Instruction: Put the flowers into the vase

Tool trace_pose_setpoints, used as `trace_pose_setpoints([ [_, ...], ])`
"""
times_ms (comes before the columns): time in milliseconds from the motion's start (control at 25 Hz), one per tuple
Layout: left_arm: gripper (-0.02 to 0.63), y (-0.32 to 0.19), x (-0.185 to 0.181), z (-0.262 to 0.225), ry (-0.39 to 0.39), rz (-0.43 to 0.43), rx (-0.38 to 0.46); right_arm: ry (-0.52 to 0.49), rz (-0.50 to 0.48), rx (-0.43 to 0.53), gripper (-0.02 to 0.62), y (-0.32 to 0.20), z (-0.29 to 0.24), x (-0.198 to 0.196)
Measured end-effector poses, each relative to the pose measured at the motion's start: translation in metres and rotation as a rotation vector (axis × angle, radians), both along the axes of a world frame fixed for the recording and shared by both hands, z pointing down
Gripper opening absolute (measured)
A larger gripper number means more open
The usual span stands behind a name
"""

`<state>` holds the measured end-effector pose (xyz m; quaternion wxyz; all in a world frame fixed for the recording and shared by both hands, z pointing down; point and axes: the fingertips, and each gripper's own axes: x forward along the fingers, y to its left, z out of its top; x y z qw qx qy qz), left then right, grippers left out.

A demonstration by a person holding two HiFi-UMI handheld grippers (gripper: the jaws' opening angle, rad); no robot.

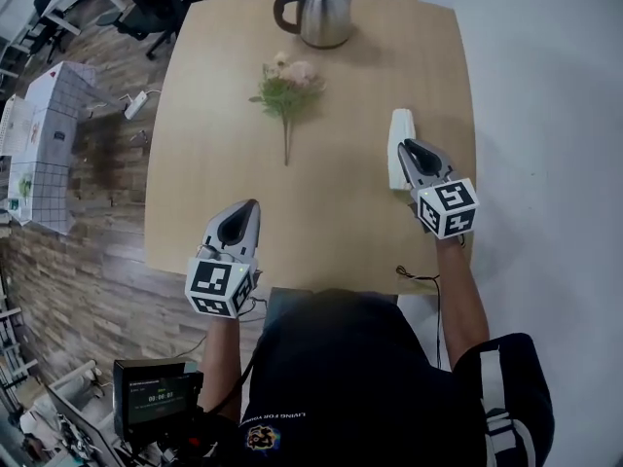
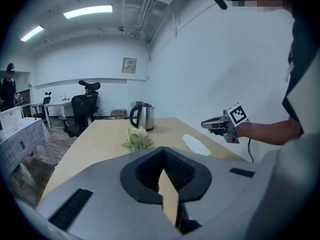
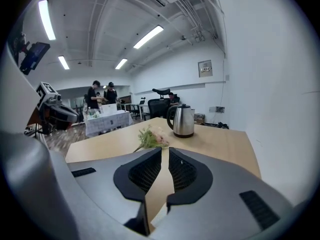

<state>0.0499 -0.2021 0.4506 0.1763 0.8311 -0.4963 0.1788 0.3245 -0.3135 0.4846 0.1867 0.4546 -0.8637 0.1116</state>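
Grey two-jaw left gripper (image 1: pixel 250 205) and matching right gripper (image 1: pixel 408 145) are held closed and empty. Pink-and-green flower sprig (image 1: pixel 287 90) is laid flat at 12 o'clock, stem toward 6. Jaws should be opened wide and the bare stem pinched. Stainless steel kettle (image 1: pixel 316 13) stands beyond; no vase identified.

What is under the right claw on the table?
A white object lies flat on the table beneath the right claw. In the head view the claw covers its near end, so its full shape cannot be told.
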Motion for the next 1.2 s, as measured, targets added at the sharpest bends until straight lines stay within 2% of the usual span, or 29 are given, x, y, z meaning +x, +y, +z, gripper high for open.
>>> trace_pose_setpoints([
  [80,0.000,-0.004,0.008,-0.003,-0.005,0.025,0.005,-0.005,0.022,-0.013,0.046,-0.005,0.002,0.012],
  [200,0.000,-0.002,0.013,-0.002,-0.018,0.065,0.007,0.011,0.070,-0.036,0.178,-0.007,0.013,0.025],
  [280,0.000,-0.001,0.015,0.000,-0.021,0.081,0.007,0.025,0.102,-0.063,0.229,-0.008,0.025,0.033],
  [440,0.000,-0.003,0.021,-0.001,-0.023,0.110,0.004,0.054,0.155,-0.146,0.245,-0.012,0.049,0.051],
  [680,0.000,-0.038,-0.001,0.010,-0.018,0.119,-0.028,0.185,0.255,-0.267,0.256,-0.053,0.084,0.059],
  [800,0.000,-0.048,-0.004,0.024,-0.013,0.116,-0.058,0.201,0.301,-0.312,0.272,-0.069,0.100,0.070],
  [1000,0.000,-0.064,-0.006,0.045,-0.001,0.106,-0.104,0.204,0.272,-0.448,0.323,-0.091,0.131,0.069],
  [1200,0.000,-0.059,-0.004,0.056,0.015,0.106,-0.145,0.197,0.256,-0.543,0.328,-0.082,0.158,0.067],
])
